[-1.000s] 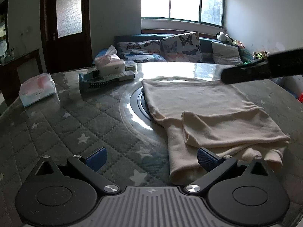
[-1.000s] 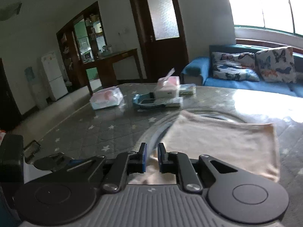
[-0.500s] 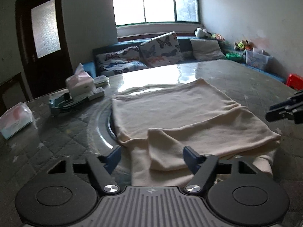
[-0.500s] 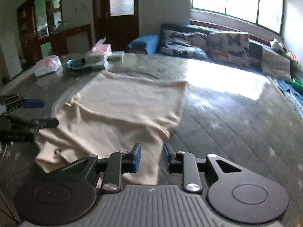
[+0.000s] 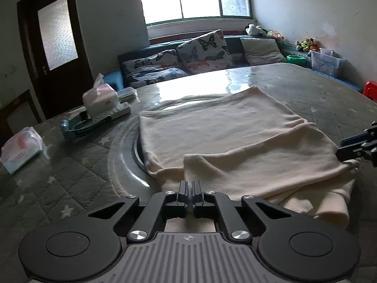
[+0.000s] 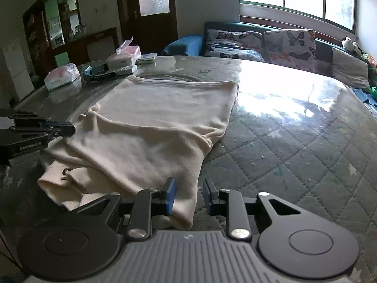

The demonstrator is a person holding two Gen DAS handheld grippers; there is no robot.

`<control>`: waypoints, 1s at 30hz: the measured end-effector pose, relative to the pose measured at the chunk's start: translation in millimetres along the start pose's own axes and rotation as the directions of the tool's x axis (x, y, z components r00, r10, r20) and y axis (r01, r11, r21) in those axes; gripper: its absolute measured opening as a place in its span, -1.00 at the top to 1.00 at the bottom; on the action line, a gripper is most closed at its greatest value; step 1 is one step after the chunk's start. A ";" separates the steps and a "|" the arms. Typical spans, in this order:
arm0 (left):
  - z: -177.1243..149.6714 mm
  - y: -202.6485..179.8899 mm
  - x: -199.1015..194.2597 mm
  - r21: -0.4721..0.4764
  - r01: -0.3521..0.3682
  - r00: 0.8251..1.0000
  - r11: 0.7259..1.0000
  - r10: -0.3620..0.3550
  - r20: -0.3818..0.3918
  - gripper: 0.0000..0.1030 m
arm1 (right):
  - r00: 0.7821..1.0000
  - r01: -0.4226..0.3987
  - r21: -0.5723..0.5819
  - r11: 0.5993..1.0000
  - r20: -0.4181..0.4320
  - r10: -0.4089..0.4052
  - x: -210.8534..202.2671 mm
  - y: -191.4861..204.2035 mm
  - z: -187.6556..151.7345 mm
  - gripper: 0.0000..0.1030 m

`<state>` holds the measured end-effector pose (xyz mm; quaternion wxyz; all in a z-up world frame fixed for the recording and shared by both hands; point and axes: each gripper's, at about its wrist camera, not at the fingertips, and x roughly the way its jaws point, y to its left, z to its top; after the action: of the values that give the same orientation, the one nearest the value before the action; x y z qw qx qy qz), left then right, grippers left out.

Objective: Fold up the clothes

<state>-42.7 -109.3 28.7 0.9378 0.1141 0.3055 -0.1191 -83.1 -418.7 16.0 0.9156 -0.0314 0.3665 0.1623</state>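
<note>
A cream garment lies partly folded on the quilted table, also in the right wrist view. My left gripper is shut on the near-left edge of the garment; cloth shows under its jaws. It also shows in the right wrist view, at the cloth's left edge. My right gripper is open, its jaws either side of the garment's near corner. It shows at the right edge of the left wrist view, beside the cloth's right corner.
Tissue packs and a blue tray stand at the table's far left. A sofa with butterfly cushions runs behind the table. The glossy quilted table top stretches to the right.
My left gripper has closed from wide open onto the garment's near edge. My right gripper has moved in closer to the garment's corner and stays open.
</note>
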 end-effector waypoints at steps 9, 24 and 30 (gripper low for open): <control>3.7 12.8 -9.7 -0.047 0.005 1.000 0.999 -0.006 -0.011 0.89 | 0.998 -0.012 -0.016 1.000 0.054 0.013 11.3 2.8 28.2 0.51; 0.9 2.4 3.5 -0.040 0.049 0.998 0.998 -0.050 -0.028 0.94 | 0.999 -0.038 -0.040 0.998 0.038 0.039 34.0 19.6 35.2 0.40; 16.3 17.7 -17.1 -0.142 0.096 0.994 0.985 -0.102 -0.038 0.96 | 0.998 -0.044 -0.047 0.998 0.052 0.047 27.6 20.1 34.8 0.40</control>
<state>-42.1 -94.6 54.3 0.9294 0.0354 0.3392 -0.1412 -47.8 -386.0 23.8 0.9201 -0.0398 0.3390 0.1923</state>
